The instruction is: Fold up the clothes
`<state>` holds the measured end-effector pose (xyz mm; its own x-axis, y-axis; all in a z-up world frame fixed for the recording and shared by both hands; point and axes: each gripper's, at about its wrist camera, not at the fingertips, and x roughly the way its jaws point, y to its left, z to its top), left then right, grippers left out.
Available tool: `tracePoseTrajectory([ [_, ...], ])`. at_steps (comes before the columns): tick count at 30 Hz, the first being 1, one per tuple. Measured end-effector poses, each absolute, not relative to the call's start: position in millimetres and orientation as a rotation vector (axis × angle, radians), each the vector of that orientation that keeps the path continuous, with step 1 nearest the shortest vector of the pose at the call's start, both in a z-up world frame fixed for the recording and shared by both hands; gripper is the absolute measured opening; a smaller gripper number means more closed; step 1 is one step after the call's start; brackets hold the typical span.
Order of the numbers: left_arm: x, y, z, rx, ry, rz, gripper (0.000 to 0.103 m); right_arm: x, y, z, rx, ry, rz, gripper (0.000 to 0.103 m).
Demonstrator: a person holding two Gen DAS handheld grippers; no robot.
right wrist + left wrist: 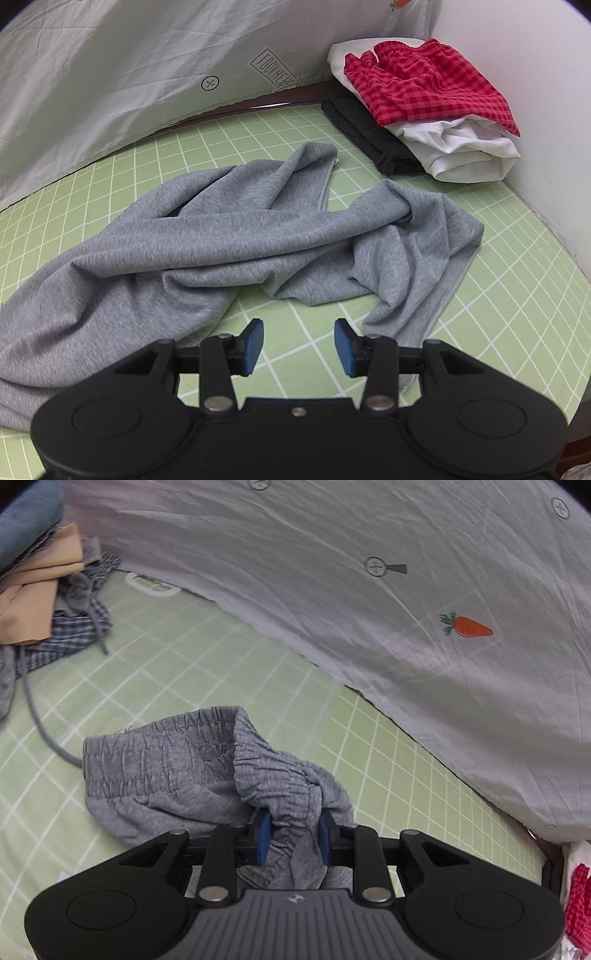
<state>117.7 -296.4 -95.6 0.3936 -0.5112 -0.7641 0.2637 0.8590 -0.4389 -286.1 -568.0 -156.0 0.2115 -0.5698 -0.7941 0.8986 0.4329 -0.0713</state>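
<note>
With the left gripper [294, 832] pinching the waistband of the grey trousers [207, 236] sprawled mid-mat [517, 295], bring the empty, half-open right gripper [298, 347] onto the twisted legs and straighten them.

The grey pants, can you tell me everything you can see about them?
The grey pants are soft, heathered knit fabric with a gathered elastic waistband. They lie rumpled and unfolded on the green checked mat, both legs spread loosely and twisted. The left tool pinches the bunched waistband between its blue pads, lifting that end slightly. The right tool is open near one leg, touching nothing.
</note>
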Motion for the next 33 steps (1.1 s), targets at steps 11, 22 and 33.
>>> tracePoseTrajectory([
  [11, 65.3, -269.4, -119.3, -0.271, 1.08, -0.491, 0.029, -279.9, -575.8, -164.1, 0.482, 0.886, -1.026, 0.043],
  [22, 73.6, -288.8, -124.5, -0.204, 1.098, -0.481, 0.013, -280.4, -578.7, -168.3, 0.51, 0.885, -1.016, 0.043],
  [33, 46.0, -211.2, -65.9, -0.314, 0.954, -0.379, 0.003, -295.0, -564.5, -167.9, 0.537, 0.857, -1.031, 0.043],
])
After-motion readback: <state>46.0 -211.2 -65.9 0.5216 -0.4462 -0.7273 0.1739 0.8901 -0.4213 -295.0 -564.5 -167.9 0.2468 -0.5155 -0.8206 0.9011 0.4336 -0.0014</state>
